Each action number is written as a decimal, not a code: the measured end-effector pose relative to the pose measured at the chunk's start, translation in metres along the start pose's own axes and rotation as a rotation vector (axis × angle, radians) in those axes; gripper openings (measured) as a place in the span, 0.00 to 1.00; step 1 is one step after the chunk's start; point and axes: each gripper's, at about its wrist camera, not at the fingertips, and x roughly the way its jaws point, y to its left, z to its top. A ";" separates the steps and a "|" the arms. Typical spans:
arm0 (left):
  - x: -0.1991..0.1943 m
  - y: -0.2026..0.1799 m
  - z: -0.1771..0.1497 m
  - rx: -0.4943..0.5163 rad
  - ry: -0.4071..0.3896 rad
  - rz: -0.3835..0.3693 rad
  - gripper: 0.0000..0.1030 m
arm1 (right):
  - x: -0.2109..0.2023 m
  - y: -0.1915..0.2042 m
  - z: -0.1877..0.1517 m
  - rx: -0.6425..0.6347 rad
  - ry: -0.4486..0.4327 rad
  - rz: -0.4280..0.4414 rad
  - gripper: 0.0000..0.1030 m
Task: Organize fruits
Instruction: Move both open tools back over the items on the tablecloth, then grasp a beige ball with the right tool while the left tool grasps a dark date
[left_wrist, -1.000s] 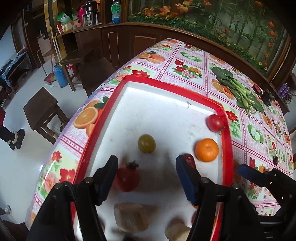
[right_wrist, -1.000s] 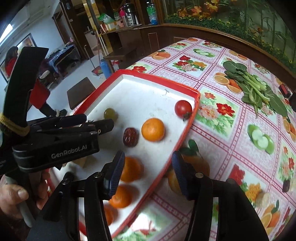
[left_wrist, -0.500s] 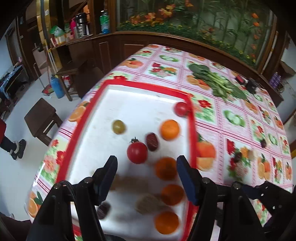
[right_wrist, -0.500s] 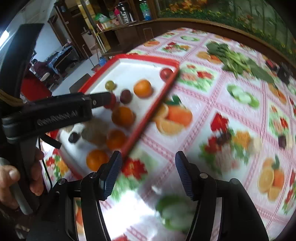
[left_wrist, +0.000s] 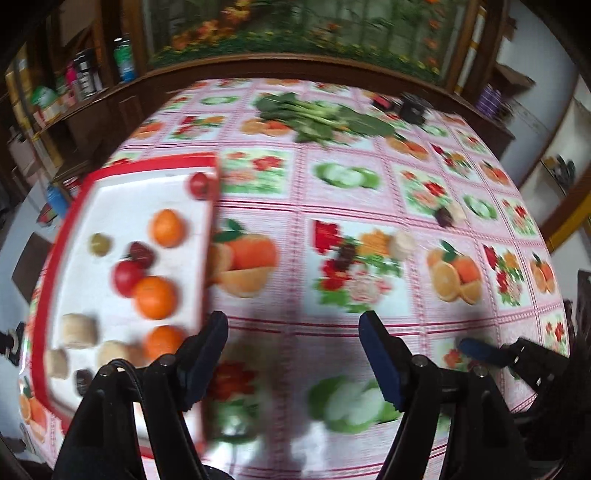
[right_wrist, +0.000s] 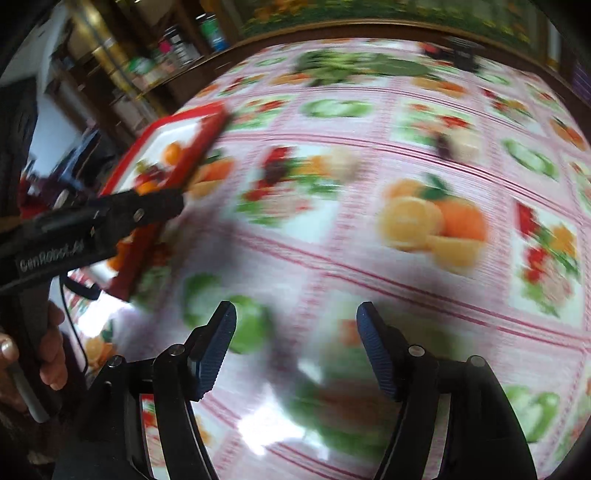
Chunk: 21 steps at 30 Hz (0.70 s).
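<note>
Both grippers are hovering empty over the patterned bench (left_wrist: 332, 192), jaws apart and just now widening with nothing between them: the left gripper (left_wrist: 293, 354) at lower centre, the right gripper (right_wrist: 295, 347) likewise. Oranges (left_wrist: 155, 297) and other fruit are sitting in the red-rimmed tray (left_wrist: 74, 206) at the left of the left view

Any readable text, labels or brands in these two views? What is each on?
"GenRobot.AI": white lettering on the black body of the left gripper, seen in the right wrist view; motion-blurred, the last characters only just legible.
Bottles and packets on the shelf: labels too small and blurred to read.
Tablecloth: fruit and flower pictures only, no lettering visible.
Nothing else readable.
</note>
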 end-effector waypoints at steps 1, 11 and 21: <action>0.005 -0.007 0.002 0.010 0.008 -0.007 0.74 | -0.005 -0.014 -0.002 0.027 -0.006 -0.014 0.66; 0.044 -0.037 0.026 0.064 0.019 -0.018 0.74 | -0.032 -0.083 -0.013 0.156 -0.047 -0.045 0.68; 0.069 -0.036 0.030 0.086 0.020 -0.035 0.47 | -0.027 -0.090 0.006 0.158 -0.075 -0.017 0.68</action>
